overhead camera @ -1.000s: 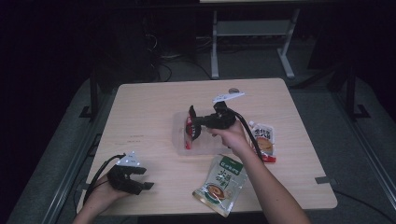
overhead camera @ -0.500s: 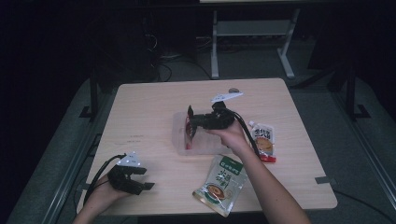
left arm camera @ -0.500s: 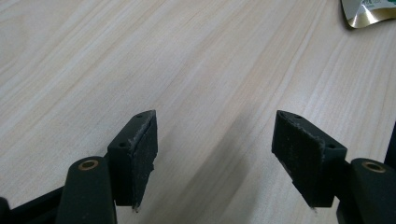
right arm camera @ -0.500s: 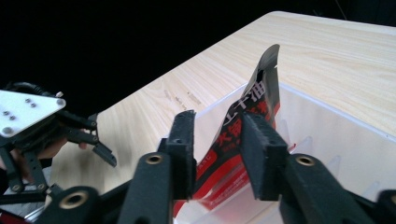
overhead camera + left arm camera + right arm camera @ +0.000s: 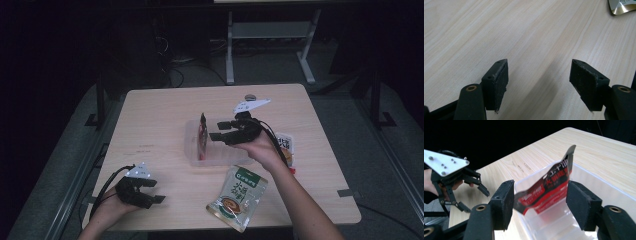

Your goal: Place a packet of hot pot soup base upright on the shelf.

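Right gripper (image 5: 216, 129) released — jaws apart, red packet (image 5: 202, 136) upright in clear bin (image 5: 220, 159) just left. Left gripper (image 5: 159, 191) spread wide, near-left on table (image 5: 160, 125).

White Chinese characters run across the red packet (image 5: 549, 187) and the green packet (image 5: 239, 195), but none can be read for certain.

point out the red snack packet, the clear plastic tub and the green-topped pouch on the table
red snack packet (image 5: 549, 187), right gripper view, middle of its printed face
clear plastic tub (image 5: 192, 150), high view, its left wall
green-topped pouch (image 5: 237, 197), high view, middle of its front
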`<act>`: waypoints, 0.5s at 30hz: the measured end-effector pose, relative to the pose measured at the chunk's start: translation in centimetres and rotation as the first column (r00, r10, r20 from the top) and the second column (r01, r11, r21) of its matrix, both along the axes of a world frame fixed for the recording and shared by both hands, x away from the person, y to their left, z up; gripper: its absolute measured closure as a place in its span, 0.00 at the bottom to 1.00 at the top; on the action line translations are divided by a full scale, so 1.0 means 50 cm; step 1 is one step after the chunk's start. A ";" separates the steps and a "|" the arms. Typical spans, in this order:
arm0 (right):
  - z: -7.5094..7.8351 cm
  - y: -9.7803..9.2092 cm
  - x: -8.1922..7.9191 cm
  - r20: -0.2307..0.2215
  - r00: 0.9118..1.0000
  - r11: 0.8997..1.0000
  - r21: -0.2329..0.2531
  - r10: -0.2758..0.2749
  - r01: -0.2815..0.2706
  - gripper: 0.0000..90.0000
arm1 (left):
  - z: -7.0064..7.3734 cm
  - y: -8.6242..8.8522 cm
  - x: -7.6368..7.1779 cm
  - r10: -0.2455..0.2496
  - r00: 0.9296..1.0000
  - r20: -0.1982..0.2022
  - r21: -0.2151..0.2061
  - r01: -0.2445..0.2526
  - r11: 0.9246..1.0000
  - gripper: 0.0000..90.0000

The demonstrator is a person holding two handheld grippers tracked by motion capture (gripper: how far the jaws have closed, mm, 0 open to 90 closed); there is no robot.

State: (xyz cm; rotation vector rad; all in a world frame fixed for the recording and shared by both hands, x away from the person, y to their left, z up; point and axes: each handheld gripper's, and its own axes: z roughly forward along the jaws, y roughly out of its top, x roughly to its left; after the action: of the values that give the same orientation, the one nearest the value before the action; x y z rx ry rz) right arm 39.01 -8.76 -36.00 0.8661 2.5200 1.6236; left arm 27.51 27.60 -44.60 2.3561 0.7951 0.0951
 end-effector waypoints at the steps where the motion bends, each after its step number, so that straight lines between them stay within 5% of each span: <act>1: 0.002 -0.005 -0.004 0.006 1.000 1.000 -0.001 -0.003 0.003 0.42 | 0.000 0.000 0.000 0.000 1.000 0.000 -0.001 0.000 1.000 0.35; 15: -0.006 -0.071 -0.081 0.077 0.997 0.995 -0.098 -0.025 0.032 0.30 | -0.001 0.000 0.004 0.007 1.000 -0.007 -0.014 -0.007 1.000 0.34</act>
State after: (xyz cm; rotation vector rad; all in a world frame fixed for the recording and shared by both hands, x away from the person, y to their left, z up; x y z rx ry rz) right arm 34.94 -12.33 -36.30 0.8113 2.5007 1.4799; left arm 27.69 27.62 -44.66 2.3418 0.8047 0.0846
